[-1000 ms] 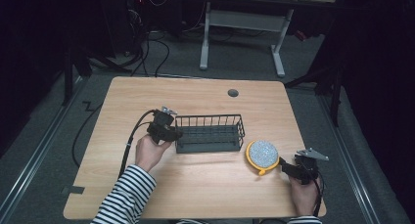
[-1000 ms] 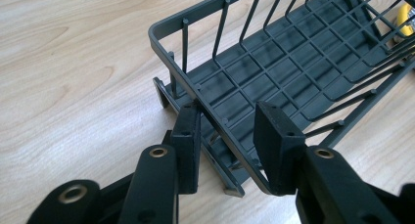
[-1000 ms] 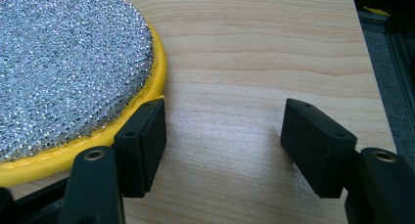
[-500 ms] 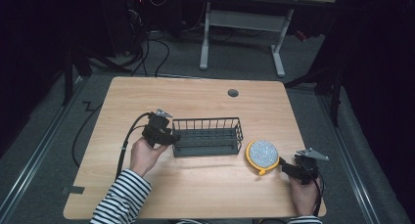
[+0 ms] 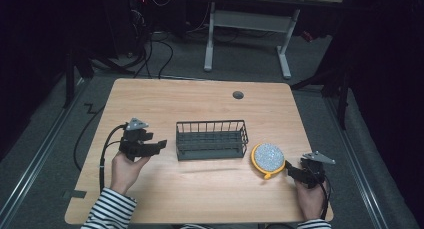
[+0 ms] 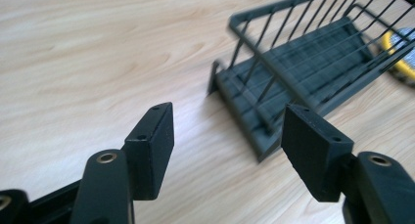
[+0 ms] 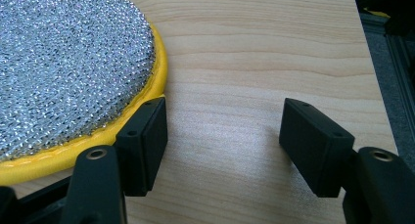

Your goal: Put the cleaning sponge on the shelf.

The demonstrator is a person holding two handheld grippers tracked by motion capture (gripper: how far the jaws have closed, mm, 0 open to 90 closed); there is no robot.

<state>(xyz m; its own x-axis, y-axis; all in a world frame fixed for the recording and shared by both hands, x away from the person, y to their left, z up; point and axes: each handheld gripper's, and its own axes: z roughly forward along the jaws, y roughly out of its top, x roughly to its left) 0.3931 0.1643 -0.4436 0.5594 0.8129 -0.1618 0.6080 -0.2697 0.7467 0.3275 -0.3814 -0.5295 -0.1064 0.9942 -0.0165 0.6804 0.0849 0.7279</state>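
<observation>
- Tongs on the left gripper stand apart, clamping nothing, aimed right at the wire basket, just short of its left end.
- Right gripper tongs also apart, one tip at the yellow rim of the round scrubber, silver mesh on top.
- Hands reach in from the table's near edge.
- Basket holds nothing.
</observation>
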